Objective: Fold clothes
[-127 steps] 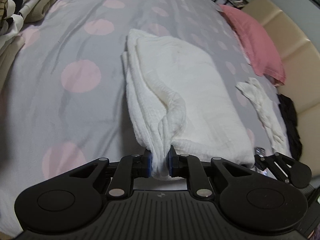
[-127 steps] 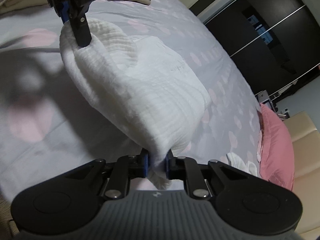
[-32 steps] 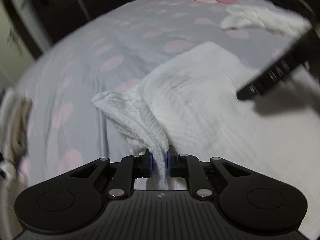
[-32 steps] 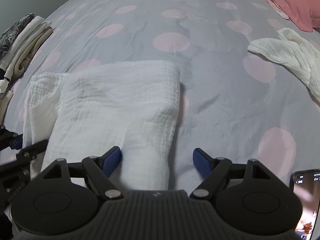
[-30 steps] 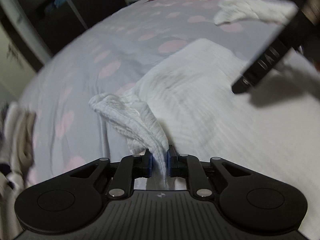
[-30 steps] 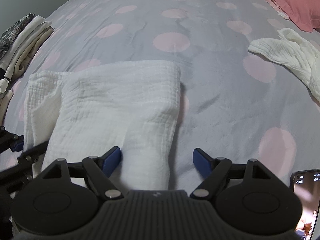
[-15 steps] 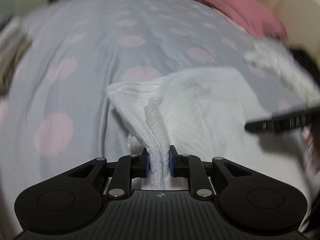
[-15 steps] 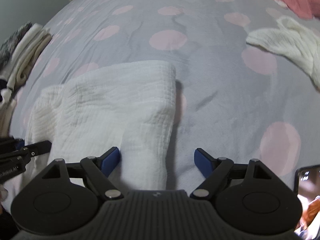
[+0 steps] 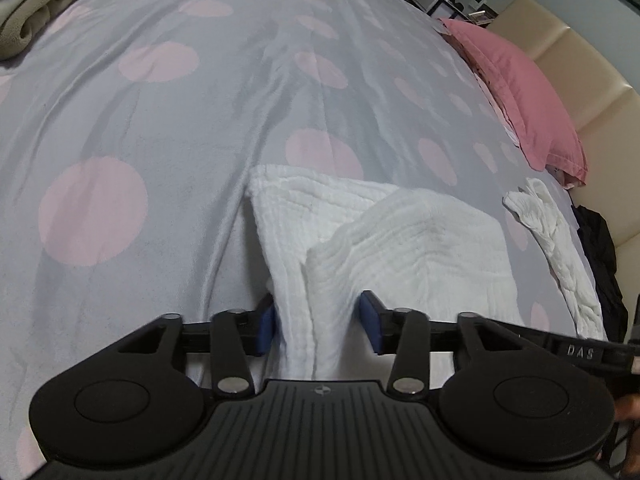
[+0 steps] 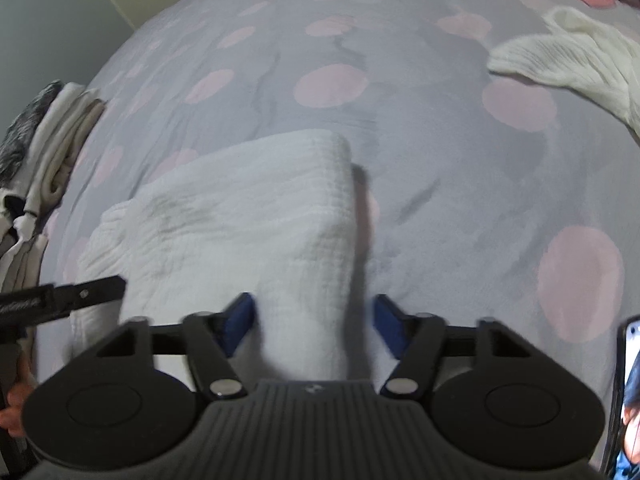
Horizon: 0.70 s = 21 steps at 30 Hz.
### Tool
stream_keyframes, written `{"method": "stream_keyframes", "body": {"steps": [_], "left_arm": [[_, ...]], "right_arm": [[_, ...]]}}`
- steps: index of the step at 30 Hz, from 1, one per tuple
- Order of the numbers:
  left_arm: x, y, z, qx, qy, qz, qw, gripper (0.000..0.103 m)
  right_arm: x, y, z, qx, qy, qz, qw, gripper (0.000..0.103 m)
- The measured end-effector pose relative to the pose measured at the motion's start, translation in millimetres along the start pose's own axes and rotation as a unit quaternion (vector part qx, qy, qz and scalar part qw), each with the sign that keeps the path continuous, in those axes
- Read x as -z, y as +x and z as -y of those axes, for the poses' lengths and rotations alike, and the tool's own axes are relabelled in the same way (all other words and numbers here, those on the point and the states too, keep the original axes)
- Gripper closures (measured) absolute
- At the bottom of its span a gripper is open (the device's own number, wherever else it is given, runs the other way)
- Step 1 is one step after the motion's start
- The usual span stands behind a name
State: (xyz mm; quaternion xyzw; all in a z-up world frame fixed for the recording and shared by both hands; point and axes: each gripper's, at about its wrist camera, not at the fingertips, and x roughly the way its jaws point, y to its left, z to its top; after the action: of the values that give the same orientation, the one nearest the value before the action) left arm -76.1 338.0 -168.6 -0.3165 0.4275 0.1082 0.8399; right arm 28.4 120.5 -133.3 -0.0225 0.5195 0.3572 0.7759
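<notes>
Folded white garment (image 9: 400,240), lower centre, on the spotted bedspread (image 9: 160,120): soft, light, limp; best pinched at near corners. Left gripper (image 9: 318,322) opening, releasing it; right gripper (image 10: 312,320) closing astride it, not yet pressing.

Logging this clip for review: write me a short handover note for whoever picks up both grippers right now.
Left gripper: jaws opening, the near edge of the folded white cloth between them, pads apart from it.
Right gripper: jaws closing around the cloth's near right corner, not yet pressing.
The cloth lies folded on the dotted bedspread; a crumpled white garment lies to its right, a folded stack to the left.
Left to do: finish this cloth, then fold the crumpled garment.
</notes>
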Motion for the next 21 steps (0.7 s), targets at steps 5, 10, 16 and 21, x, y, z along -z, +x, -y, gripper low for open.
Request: {"method": "stream_keyframes", "body": {"steps": [5,10,16,21], "left_arm": [[0,-3,8,-0.006,0.025,0.008,0.9996,0.09],[1,-19,22,-0.017,0.059,0.032,0.9976,0.092],[5,-47,35,-0.015,0.076,0.066,0.9948,0.092],[12,-74,37,-0.016,0.076,0.094,0.9926,0.092]], "right_arm": [[0,-6,-9,-0.007,-0.031,0.014,0.999,0.078],[-1,-20,-15,-0.011,-0.039,0.039,0.998,0.083],[8,-48,-33,-0.01,-0.078,0.08,0.994,0.084],[16,-68,-48,-0.015,-0.107,0.106,0.989,0.084]]}}
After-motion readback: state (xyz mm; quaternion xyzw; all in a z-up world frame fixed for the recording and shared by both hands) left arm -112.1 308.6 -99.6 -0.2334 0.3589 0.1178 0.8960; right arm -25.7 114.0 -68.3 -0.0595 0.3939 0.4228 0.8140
